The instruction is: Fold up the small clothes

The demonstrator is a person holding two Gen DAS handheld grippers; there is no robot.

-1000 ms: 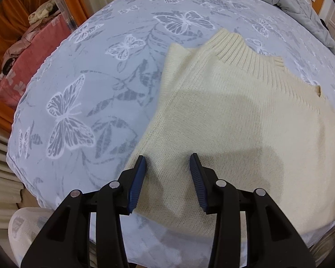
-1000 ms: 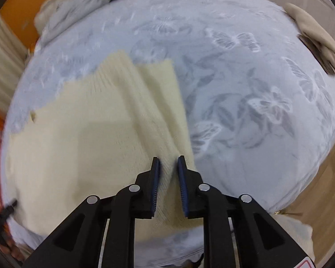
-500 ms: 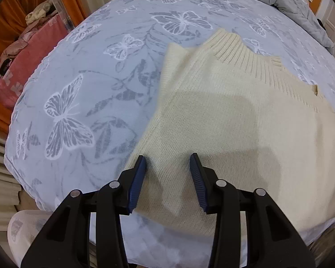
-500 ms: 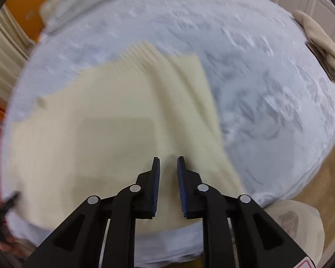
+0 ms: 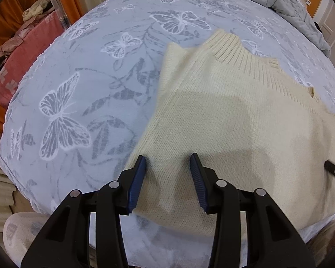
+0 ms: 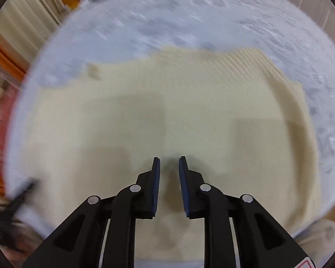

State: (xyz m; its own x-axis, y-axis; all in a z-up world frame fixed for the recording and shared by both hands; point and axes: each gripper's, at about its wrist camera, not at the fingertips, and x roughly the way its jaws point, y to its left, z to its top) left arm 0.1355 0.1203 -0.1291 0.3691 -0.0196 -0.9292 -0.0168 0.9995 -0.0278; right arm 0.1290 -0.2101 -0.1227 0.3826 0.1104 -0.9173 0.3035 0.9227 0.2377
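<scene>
Sweater (image 5: pixel 234 120) lies flat on the bed (image 5: pixel 100 78), collar away. Left gripper (image 5: pixel 167 169), spread and empty, hangs over its near-left hem corner; right gripper (image 6: pixel 169 167), narrowly parted and empty, over mid-body.

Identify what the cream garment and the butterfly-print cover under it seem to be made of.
Cream garment: knitted yarn, probably wool or acrylic, matte; fine stitch rows show on the body and ribbing at the neckband. Butterfly-print cover: looks like a soft woven or brushed fabric, matte grey-blue with a slightly fuzzy surface; the fibre cannot be told.
</scene>
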